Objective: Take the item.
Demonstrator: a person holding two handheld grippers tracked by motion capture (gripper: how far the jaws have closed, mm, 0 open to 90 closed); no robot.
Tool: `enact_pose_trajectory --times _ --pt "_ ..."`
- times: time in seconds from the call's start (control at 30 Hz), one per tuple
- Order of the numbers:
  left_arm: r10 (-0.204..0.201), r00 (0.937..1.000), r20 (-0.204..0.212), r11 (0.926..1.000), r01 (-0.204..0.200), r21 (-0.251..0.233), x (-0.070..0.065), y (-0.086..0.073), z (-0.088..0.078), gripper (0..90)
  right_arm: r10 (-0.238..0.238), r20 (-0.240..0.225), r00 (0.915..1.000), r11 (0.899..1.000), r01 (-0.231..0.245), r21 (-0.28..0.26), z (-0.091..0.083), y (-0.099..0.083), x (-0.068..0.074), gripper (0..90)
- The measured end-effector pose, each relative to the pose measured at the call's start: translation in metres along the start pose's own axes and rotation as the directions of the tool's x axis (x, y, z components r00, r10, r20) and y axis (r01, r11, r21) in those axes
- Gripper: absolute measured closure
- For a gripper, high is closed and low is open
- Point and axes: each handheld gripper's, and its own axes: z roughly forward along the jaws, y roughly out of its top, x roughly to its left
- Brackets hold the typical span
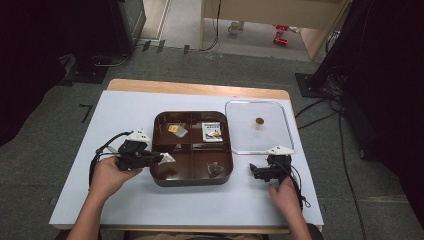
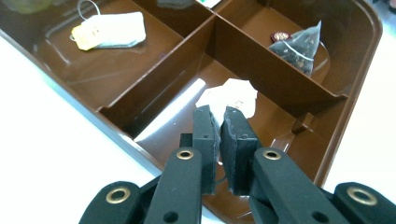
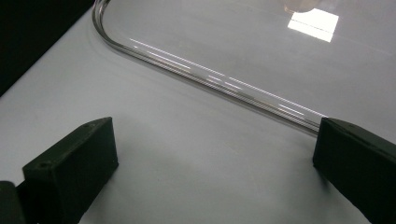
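While the tray [image 1: 159,176] holds four sachets, the left gripper [image 2: 220,122], level over its near-left compartment, pinches one white sachet [image 2: 232,96], the right gripper's [image 3: 212,163] fingers released beside it.

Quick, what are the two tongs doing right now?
Left tongs: closed, pinching a white tea bag over the brown tray.
Right tongs: open, holding nothing, beside the clear lid.
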Motion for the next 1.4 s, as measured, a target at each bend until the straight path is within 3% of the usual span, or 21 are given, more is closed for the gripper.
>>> enact_pose_trajectory --times 0.37,0.67,0.93,1.4 --pt "-0.049 0.9981 -0.037 0.9958 0.046 -0.079 0.01 -0.009 -0.025 85.4 0.001 -0.001 1.0 1.0 -0.001 0.002 0.0 0.0 0.0 0.0" --pt "-0.085 0.9941 -0.067 0.9907 0.077 -0.112 0.018 -0.016 -0.042 85.4 0.0 -0.002 1.0 1.0 0.0 0.002 0.0 0.0 0.0 0.0" --pt "-0.132 0.9856 -0.106 0.9847 0.118 -0.128 0.031 -0.025 -0.053 85.4 0.0 -0.002 1.0 1.0 0.0 0.002 0.0 0.0 0.0 0.0" --pt "-0.196 0.9686 -0.153 0.977 0.18 -0.114 0.05 -0.036 -0.055 85.4 -0.001 -0.001 1.0 1.0 0.001 0.002 0.0 0.0 0.0 0.0"
